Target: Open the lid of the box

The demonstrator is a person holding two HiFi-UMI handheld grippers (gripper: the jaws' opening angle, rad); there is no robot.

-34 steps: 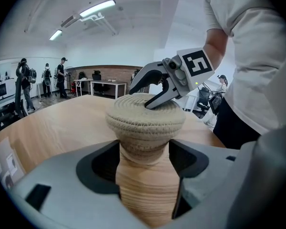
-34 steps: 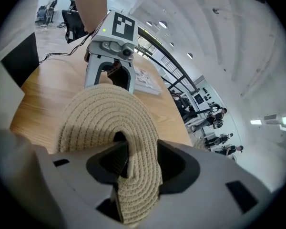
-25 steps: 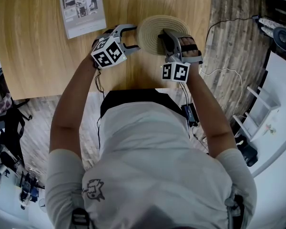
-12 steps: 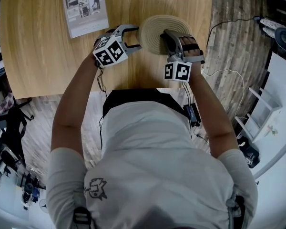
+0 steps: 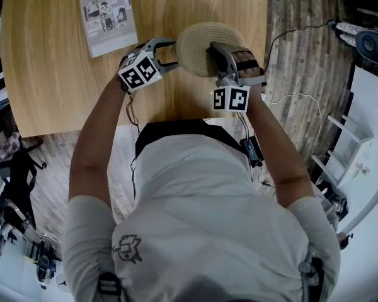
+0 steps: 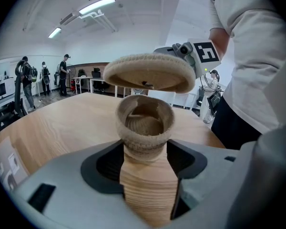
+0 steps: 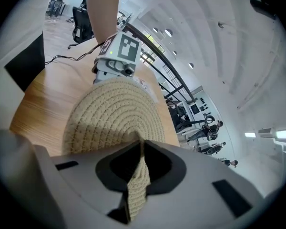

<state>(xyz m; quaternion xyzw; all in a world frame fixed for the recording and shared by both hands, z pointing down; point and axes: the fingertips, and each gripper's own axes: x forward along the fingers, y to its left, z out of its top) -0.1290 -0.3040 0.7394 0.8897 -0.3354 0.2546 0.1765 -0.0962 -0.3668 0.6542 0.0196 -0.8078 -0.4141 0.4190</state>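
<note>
Lift lid (image 5: 198,36) level by its 5 o'clock rim in just-closed right tool (image 5: 212,45), bracing box (image 6: 144,123) at 9 o'clock inside wide, just-tightening left tool (image 5: 170,53).

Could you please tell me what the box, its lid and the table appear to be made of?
The box: coiled beige rope or fibre, matte, by its ribbed, fuzzy wall. The lid: the same coiled rope, in spiral rings. The table: light wood or wood-look laminate, smooth, with streaked grain.

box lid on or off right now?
Off. The lid hangs clear above the box, a gap between them; the box's mouth is open.
</note>
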